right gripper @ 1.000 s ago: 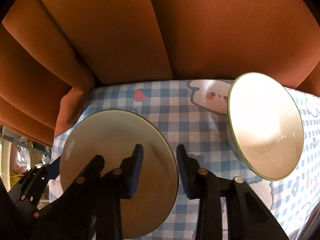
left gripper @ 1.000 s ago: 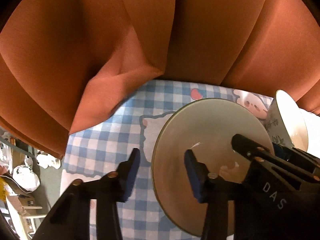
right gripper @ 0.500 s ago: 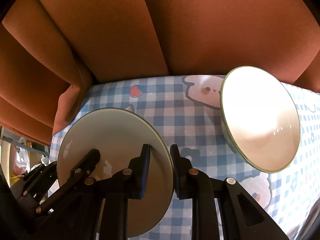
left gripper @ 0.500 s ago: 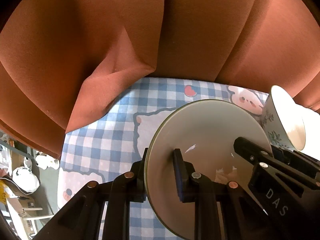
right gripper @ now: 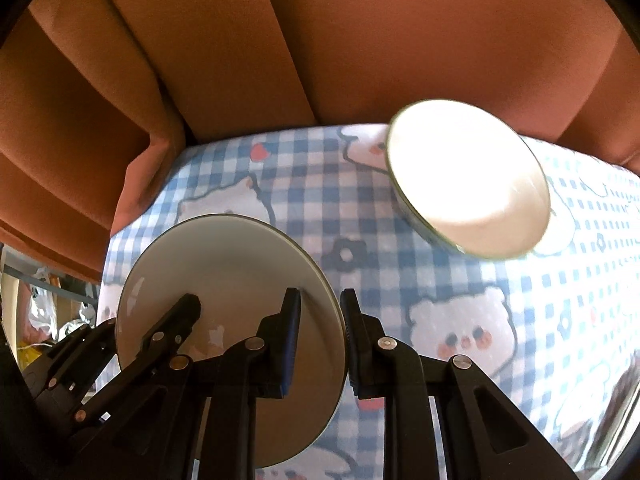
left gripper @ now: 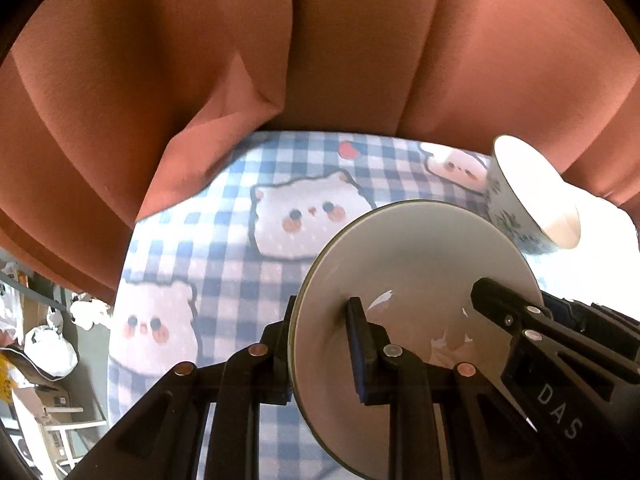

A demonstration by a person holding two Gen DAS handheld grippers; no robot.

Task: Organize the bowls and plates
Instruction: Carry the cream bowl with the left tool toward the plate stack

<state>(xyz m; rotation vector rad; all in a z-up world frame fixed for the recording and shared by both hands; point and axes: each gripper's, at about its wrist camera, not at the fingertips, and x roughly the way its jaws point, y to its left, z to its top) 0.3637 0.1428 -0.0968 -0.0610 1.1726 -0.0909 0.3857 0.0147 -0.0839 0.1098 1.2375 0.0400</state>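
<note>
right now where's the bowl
The bowl sits on the checked tablecloth at the far right near the orange curtain, beyond and right of the plate gripped from both sides.

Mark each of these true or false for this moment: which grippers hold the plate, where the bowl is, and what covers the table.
1. Both grippers grip the plate. True: left gripper and right gripper each clamp opposite edges.
2. The bowl sits on the plate. False: it is apart, to the right.
3. The tablecloth is blue checked. True.
4. The curtain is green. False: orange-brown.
</note>
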